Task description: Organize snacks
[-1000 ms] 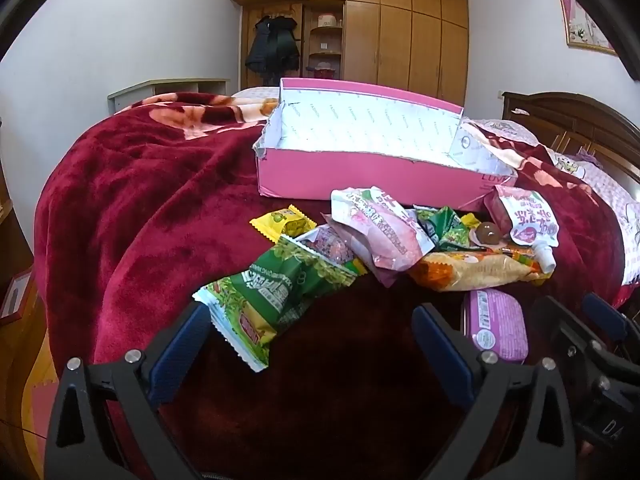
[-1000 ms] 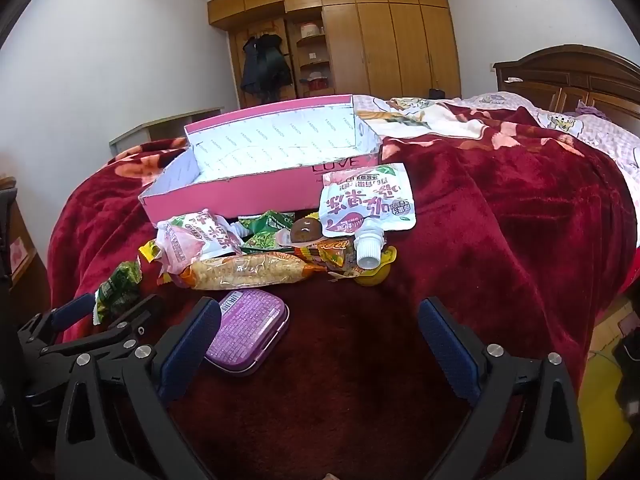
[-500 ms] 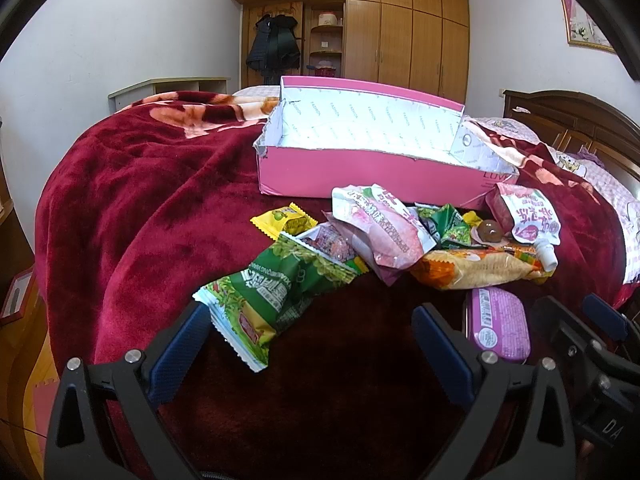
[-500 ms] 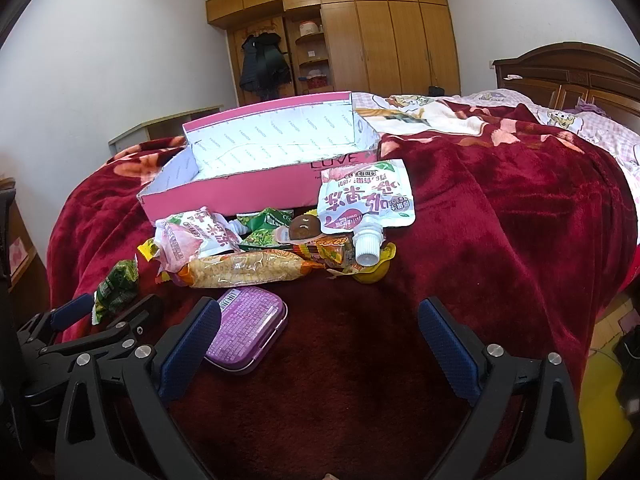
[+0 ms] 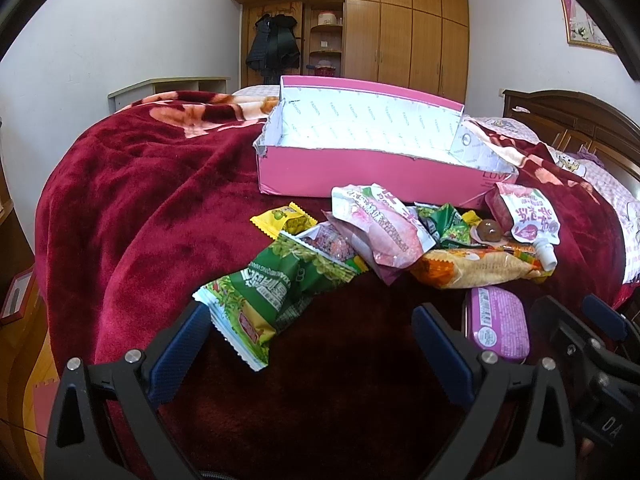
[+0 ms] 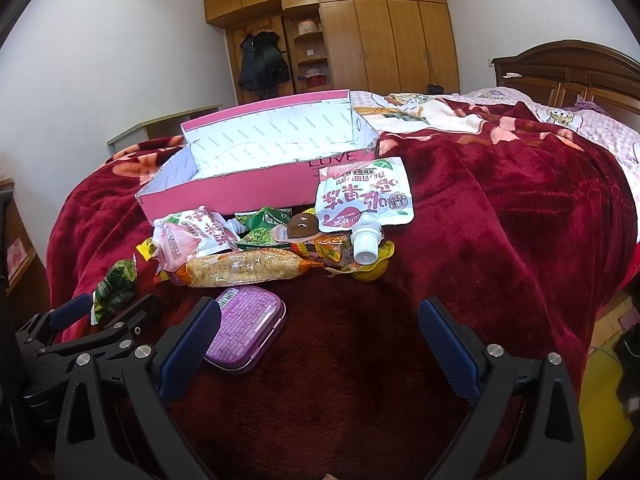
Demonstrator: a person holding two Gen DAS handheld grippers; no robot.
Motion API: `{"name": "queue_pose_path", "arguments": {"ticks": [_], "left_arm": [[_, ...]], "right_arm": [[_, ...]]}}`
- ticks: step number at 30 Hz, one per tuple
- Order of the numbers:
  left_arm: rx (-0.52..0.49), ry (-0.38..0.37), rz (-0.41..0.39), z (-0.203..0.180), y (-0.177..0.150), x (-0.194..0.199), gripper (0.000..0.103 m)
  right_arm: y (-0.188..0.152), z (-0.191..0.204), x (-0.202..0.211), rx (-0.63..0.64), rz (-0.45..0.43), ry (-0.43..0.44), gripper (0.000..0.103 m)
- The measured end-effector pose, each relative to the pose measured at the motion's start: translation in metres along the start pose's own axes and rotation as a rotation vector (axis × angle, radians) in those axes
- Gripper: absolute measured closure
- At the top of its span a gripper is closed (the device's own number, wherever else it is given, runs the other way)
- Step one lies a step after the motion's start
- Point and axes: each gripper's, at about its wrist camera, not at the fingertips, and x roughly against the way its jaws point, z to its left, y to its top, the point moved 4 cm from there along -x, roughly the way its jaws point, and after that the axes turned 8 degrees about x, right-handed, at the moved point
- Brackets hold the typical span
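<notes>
Snacks (image 5: 384, 236) lie heaped on the bed's red blanket (image 5: 152, 200), just before the pink box (image 5: 360, 168); left tongs (image 5: 308, 344) and right tongs (image 6: 320, 340) both gape, holding nothing.

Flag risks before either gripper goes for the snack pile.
1. Snacks overlap: pulling the pink packet may drag the green bag under it.
2. The purple tin lies flat on soft blanket, so fingers may skid.
3. Grippers sit close together; the left gripper could clash with the right gripper.
</notes>
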Motion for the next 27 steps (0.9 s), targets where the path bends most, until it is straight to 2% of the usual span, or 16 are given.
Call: {"name": "queue_pose_path", "arguments": {"ticks": [27], "left_arm": [[-0.002,0.007,0.01,0.0012,-0.0016,-0.0006,0.0]], "right_arm": [[-0.0023,-0.0028,-0.001,-0.013,0.011,0.001,0.002]]}}
